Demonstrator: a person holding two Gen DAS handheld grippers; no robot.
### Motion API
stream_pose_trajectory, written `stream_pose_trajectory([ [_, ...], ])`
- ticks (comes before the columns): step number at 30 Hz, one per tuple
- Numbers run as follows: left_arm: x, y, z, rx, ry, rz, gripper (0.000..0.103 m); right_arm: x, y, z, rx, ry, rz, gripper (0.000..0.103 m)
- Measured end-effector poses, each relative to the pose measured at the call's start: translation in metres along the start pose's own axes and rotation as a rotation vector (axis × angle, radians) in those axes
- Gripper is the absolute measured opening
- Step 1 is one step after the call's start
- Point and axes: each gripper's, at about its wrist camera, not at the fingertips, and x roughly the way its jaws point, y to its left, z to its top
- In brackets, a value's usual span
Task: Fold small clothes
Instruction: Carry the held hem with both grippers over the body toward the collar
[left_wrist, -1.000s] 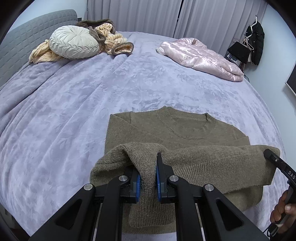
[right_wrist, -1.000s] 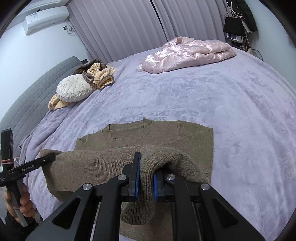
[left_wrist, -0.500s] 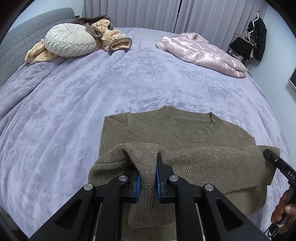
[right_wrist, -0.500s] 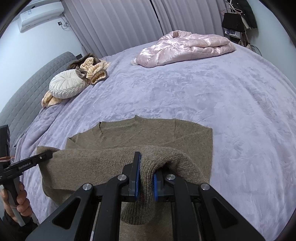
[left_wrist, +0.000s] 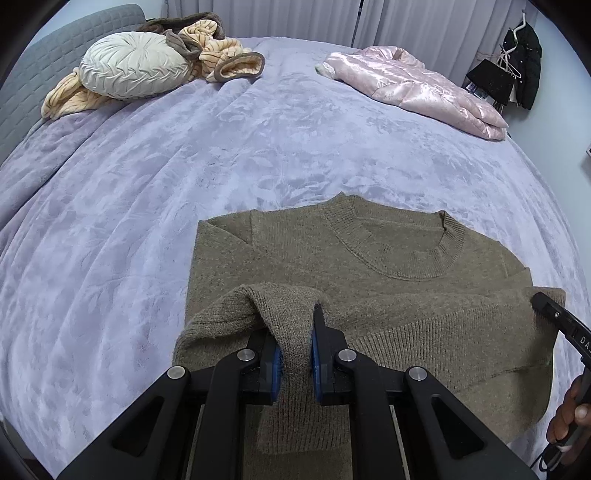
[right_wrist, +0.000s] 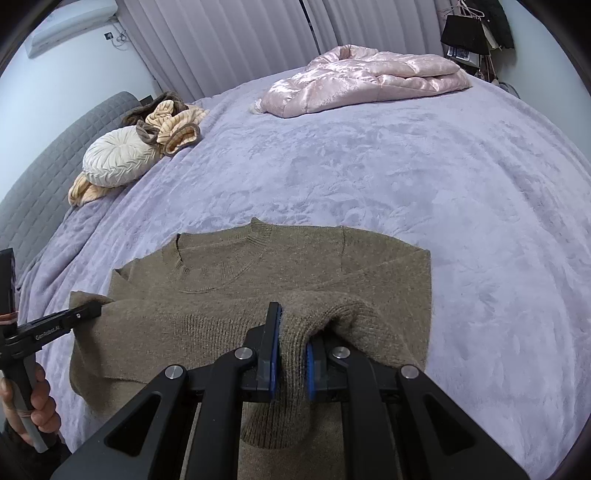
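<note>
An olive-brown knit sweater (left_wrist: 369, 258) lies on the lilac bed cover, collar pointing away from me. It also shows in the right wrist view (right_wrist: 295, 266). Its ribbed lower hem is lifted and folded up over the body toward the collar. My left gripper (left_wrist: 295, 354) is shut on the hem's left corner. My right gripper (right_wrist: 291, 354) is shut on the hem's right corner. Each gripper shows at the edge of the other's view, the right one (left_wrist: 554, 317) and the left one (right_wrist: 74, 317).
A pink shiny quilted jacket (left_wrist: 413, 88) lies at the far right of the bed (left_wrist: 258, 147). A round cream pillow (left_wrist: 136, 70) and a striped beige garment (left_wrist: 221, 55) sit at the far left by the grey headboard. Dark clothes hang at the far right wall.
Both grippers have carried the lifted hem farther up over the sweater toward the collar. Both stay shut on the hem.
</note>
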Motion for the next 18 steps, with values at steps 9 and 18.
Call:
stream_pose_trajectory([
  [9, 0.014, -0.002, 0.015, -0.001, 0.018, -0.003, 0.014, 0.015, -0.006, 0.006, 0.008, 0.019, -0.011, 0.012],
  [18, 0.043, -0.006, 0.027, 0.012, 0.062, 0.008, 0.014, 0.030, -0.018, 0.012, 0.052, 0.029, -0.011, 0.012],
])
